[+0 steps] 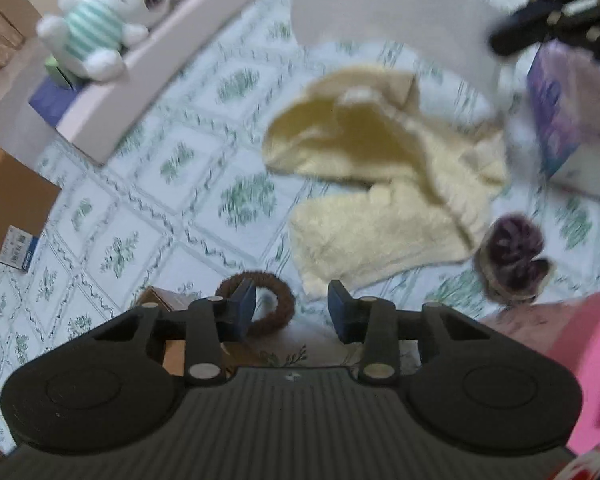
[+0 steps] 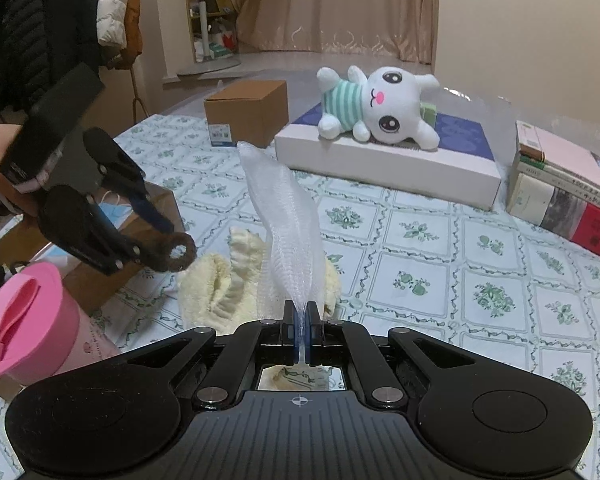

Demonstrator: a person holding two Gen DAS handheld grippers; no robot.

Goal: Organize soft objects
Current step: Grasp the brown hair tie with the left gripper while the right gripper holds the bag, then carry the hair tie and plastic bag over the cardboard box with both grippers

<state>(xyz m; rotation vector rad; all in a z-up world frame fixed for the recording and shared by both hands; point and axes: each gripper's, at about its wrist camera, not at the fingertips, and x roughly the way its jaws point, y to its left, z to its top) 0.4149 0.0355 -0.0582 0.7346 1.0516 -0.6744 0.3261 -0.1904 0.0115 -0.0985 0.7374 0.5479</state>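
Note:
My left gripper (image 1: 292, 308) points down over the flowered tablecloth with its blue pads apart. A brown fuzzy hair ring (image 1: 274, 304) sits at its left finger; the right pad does not touch it. In the right wrist view the hair ring (image 2: 176, 256) hangs at the left gripper's (image 2: 166, 250) tips above an open cardboard box (image 2: 160, 208). My right gripper (image 2: 300, 316) is shut on a translucent white mesh sleeve (image 2: 284, 220) that stands up from its jaws. A cream fleece cloth (image 1: 380, 184) lies crumpled ahead, with a purple-and-beige fuzzy piece (image 1: 512, 256) beside it.
A white plush bunny (image 2: 376, 108) lies on a flat white box (image 2: 388, 160) at the back. A closed cardboard box (image 2: 246, 114) stands to its left and stacked books (image 2: 564, 188) to its right. A pink cup (image 2: 28, 320) stands near left, a purple pack (image 1: 568, 120) behind the cloth.

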